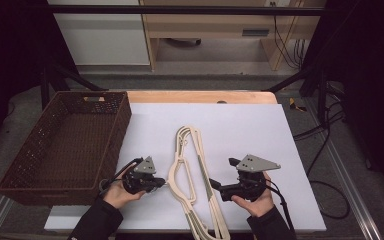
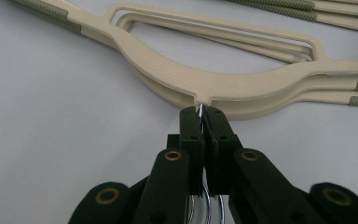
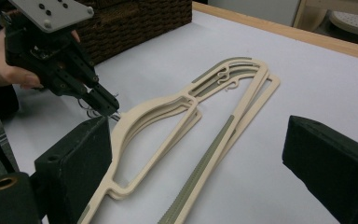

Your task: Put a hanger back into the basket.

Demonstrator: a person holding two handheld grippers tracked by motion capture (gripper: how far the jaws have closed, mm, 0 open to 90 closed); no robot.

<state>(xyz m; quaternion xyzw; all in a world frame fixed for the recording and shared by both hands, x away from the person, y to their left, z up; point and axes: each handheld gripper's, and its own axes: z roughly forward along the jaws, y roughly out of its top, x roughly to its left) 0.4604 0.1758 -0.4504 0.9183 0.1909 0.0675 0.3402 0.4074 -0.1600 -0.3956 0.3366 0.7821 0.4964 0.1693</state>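
Left gripper [image 2: 201, 114]: jaws pressed together on thin metal hooks [image 2: 200, 110] just below the neck of the cream hangers [image 2: 223, 84]. Wire loops visible under the jaws in the left gripper view. Held low over the white sheet [image 1: 240, 120] by the left hand [image 1: 116, 192], cable trailing back toward the sleeve. Same gripper seen across the table in the right gripper view [image 3: 109, 106], tips at the hooks, grey plate on top.

Right gripper [image 1: 213, 184]: jaws wide apart, nothing between them, tips just beside the long lower bars of the hangers. Two black pads [image 3: 74, 163] framing the stack in the right gripper view. Held by the right hand [image 1: 254, 201] near the front edge of the sheet.

Hangers: a small stack, exact count unclear, lying flat in the middle of the sheet, between the two grippers. Cream plastic with grey-green ribbed strips along arms and bars. Pieces nested one over another, slightly offset. Hooks pointing toward the left gripper.

Brown woven basket [image 1: 40, 150]: on the left of the table, beside the sheet's left edge, inside looks bare, cut-out handle at the far end. Wooden table edge [image 1: 200, 96] showing beyond the sheet.
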